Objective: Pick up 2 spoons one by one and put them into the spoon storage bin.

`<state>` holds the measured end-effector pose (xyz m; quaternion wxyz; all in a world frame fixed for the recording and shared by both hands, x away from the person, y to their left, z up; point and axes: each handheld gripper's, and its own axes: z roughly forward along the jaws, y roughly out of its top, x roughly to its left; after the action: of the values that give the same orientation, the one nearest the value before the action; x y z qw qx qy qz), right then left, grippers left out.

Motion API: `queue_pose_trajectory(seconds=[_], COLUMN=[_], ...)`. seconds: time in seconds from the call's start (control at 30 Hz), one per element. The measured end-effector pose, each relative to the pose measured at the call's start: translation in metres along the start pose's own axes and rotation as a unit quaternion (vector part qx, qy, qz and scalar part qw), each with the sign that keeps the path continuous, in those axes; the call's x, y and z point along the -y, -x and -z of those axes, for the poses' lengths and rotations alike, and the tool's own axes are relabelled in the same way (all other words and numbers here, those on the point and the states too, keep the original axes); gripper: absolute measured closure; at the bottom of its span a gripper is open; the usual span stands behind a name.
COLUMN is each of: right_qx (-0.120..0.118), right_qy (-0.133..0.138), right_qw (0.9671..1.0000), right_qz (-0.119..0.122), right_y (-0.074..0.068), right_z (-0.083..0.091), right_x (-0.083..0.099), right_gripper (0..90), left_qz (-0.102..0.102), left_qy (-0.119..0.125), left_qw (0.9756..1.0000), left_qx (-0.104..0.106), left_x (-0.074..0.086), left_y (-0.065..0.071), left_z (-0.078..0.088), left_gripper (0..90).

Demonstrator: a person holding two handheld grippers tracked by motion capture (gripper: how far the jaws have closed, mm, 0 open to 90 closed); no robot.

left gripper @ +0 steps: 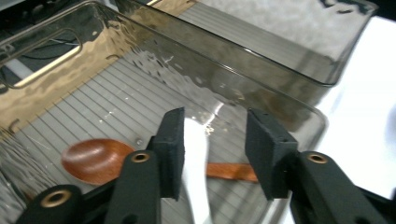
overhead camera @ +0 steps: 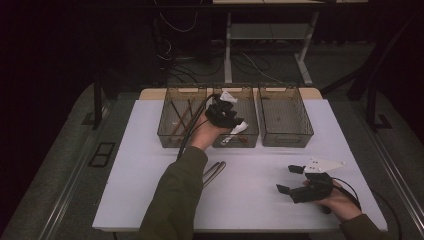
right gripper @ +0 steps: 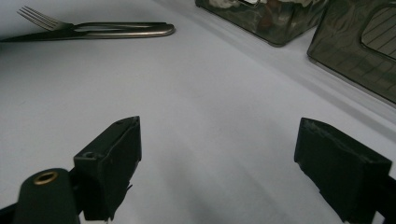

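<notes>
Now white spoon point(left gripper: 195, 154) between parted jaws.

A flat white rectangular table point(overhead camera: 150, 190) is seen; three smoky translucent plastic bins point(overhead camera: 285, 116) are lined along its far edge, and metal cutlery point(overhead camera: 214, 172) is laid near the middle.

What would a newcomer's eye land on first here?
First, the left tool, open over the middle bin, with a white utensil between its jaws above a wooden spoon on the bin floor. Then the right tool, open over bare white table, and the metal cutlery lying left of it.
</notes>
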<state>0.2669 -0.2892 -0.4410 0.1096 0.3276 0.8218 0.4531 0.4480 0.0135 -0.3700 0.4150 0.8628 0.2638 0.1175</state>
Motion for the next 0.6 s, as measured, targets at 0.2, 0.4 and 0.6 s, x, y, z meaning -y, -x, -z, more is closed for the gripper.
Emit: queue_pose_trajectory(seconds=[0.2, 0.4, 0.6], right_qx=[0.000, 0.001, 0.003], right_qy=[-0.002, -0.002, 0.000], right_qw=[1.0000, 1.0000, 1.0000], right_qz=[0.000, 0.002, 0.001], right_y=[0.000, 0.001, 0.001], right_z=[0.000, 0.000, 0.001], right_x=[0.000, 0.000, 0.000], right_gripper=[14.6, 14.6, 14.6], left_qz=[0.019, 0.030, 0.038], left_qy=[0.014, 0.025, 0.027], left_qw=[0.9996, 0.9992, 0.9989], left_qx=[0.011, 0.009, 0.000], left_x=[0.018, 0.035, 0.054], left_y=[0.008, 0.015, 0.020], left_z=[0.023, 0.043, 0.059], left_gripper=[45.9, 42.5, 39.6])
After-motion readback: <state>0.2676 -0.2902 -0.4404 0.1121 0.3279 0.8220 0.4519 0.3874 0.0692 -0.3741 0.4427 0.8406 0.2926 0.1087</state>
